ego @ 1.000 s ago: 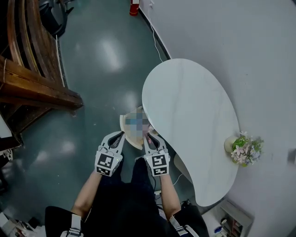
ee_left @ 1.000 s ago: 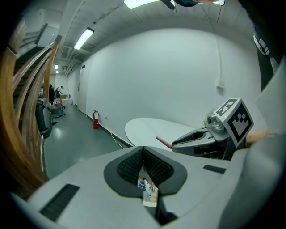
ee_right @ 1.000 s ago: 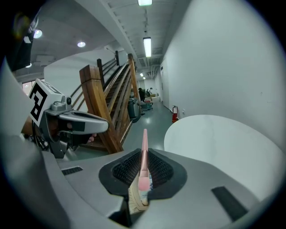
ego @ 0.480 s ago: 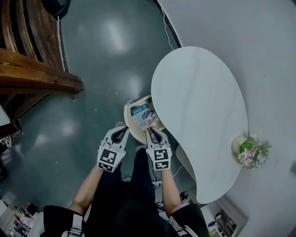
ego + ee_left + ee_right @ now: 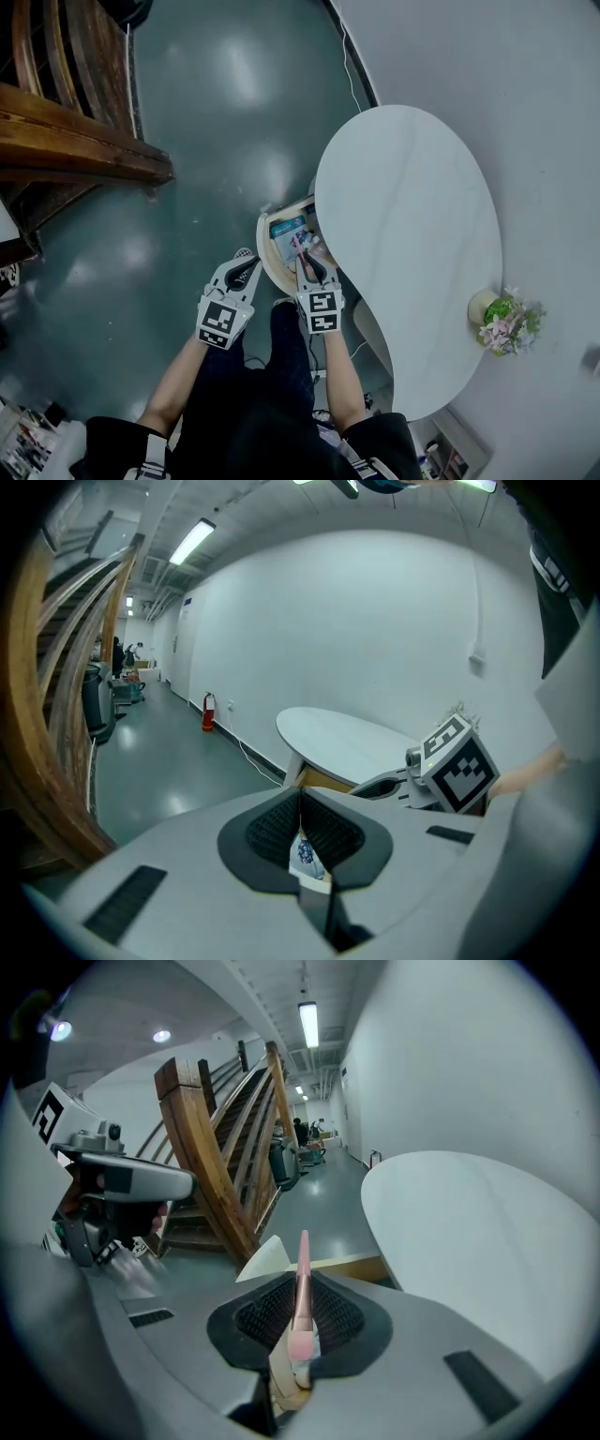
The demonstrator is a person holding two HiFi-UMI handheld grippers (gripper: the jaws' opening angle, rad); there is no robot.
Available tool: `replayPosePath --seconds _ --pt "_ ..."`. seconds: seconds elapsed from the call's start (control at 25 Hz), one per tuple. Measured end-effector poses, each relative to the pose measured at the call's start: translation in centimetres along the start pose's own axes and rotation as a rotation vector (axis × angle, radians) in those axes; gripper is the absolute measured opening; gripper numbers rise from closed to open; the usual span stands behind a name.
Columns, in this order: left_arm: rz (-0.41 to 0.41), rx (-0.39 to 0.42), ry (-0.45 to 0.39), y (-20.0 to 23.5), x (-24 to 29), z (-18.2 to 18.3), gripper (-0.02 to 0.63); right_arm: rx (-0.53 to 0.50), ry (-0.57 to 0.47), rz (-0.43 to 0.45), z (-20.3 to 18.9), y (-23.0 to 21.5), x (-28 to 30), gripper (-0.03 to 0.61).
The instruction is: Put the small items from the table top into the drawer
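Note:
An open wooden drawer (image 5: 265, 246) juts out under the left edge of the white kidney-shaped table (image 5: 412, 234); a blue-and-white pack (image 5: 288, 230) lies inside it. My right gripper (image 5: 307, 267) is shut on a thin pink stick (image 5: 300, 246) whose tip pokes out over the drawer. In the right gripper view the pink stick (image 5: 302, 1269) stands up between the pads (image 5: 272, 1312), with the drawer (image 5: 347, 1265) just beyond. My left gripper (image 5: 246, 269) hovers left of the drawer, jaws together and nothing in them. In the left gripper view its pads (image 5: 272, 832) meet.
A flower pot (image 5: 506, 323) stands on the table's far right end. A wooden staircase (image 5: 75, 150) rises to the left across the grey-green floor. A cable (image 5: 352, 66) runs along the white wall. A person's legs fill the lower part of the head view.
Both grippers have sunk toward the drawer. The right one has carried the pink stick forward so that its tip now hangs over the drawer. The left stays beside it.

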State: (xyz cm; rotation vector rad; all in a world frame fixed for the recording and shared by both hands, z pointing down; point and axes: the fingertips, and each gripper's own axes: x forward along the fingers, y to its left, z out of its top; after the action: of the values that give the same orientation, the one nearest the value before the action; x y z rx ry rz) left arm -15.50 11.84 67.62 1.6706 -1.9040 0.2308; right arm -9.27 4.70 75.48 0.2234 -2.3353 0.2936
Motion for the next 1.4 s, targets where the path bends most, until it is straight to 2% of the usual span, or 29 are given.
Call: replayPosePath --seconds 0.44,0.68,1.08,1.4 --pt "0.048 -0.027 0.021 1.5 0.0 -1.4 0.020 0.003 0.091 0.039 -3.8 -0.5 5.1 0.067" --pt "0.047 -0.042 0.031 0.9 0.4 -2.4 0.020 -0.002 0.127 0.044 -5.5 -1.0 6.5 0.067" --pt "0.065 -0.044 0.026 0.9 -0.1 -2.9 0.020 -0.005 0.142 0.058 -6.4 -0.8 8.1 0.067" --pt "0.075 -0.044 0.029 0.6 -0.7 -3.2 0.020 0.026 0.126 0.038 -6.7 -1.3 8.0 0.071"
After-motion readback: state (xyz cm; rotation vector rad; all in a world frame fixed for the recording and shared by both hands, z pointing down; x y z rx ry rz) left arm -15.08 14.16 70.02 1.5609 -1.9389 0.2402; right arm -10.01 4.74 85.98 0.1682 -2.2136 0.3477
